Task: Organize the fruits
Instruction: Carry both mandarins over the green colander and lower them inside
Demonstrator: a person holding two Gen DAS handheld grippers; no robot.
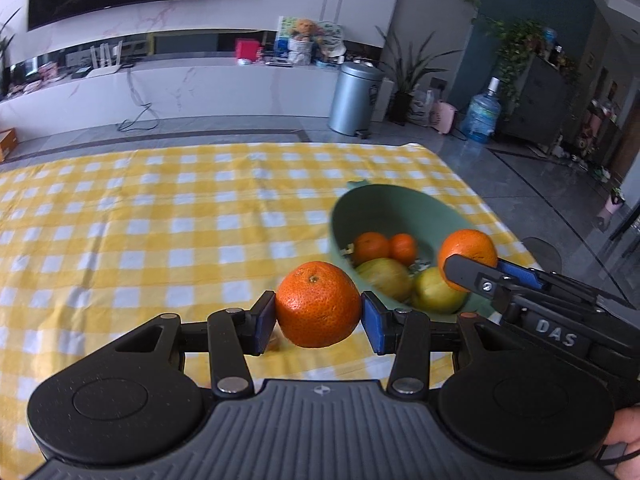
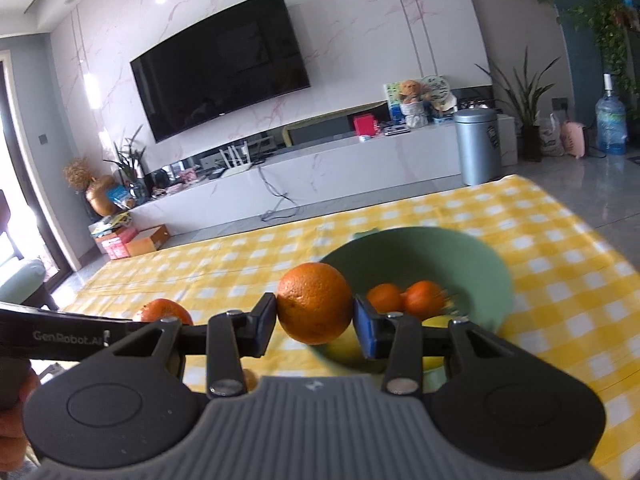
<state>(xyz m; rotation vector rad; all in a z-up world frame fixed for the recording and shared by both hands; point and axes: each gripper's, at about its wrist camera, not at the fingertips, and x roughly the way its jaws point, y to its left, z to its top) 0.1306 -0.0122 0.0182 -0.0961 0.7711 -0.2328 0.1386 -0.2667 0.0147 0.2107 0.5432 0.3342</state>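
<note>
My left gripper (image 1: pixel 319 316) is shut on an orange (image 1: pixel 318 304) and holds it above the yellow checked tablecloth (image 1: pixel 140 232), just left of the green bowl (image 1: pixel 400 204). My right gripper (image 2: pixel 314 316) is shut on a second orange (image 2: pixel 314 302) at the bowl's near rim (image 2: pixel 496 264); this orange also shows in the left wrist view (image 1: pixel 468 254). The bowl holds two small oranges (image 1: pixel 372 246) (image 1: pixel 404 248) and two yellow-green fruits (image 1: pixel 386 278) (image 1: pixel 438 294). The left gripper's orange shows partly in the right wrist view (image 2: pixel 162 311).
The table's far edge (image 1: pixel 280 144) and right edge (image 1: pixel 500 216) drop to a grey tiled floor. Beyond stand a metal bin (image 1: pixel 356 98), a white TV bench (image 1: pixel 200 88), plants and a water bottle (image 1: pixel 482 114).
</note>
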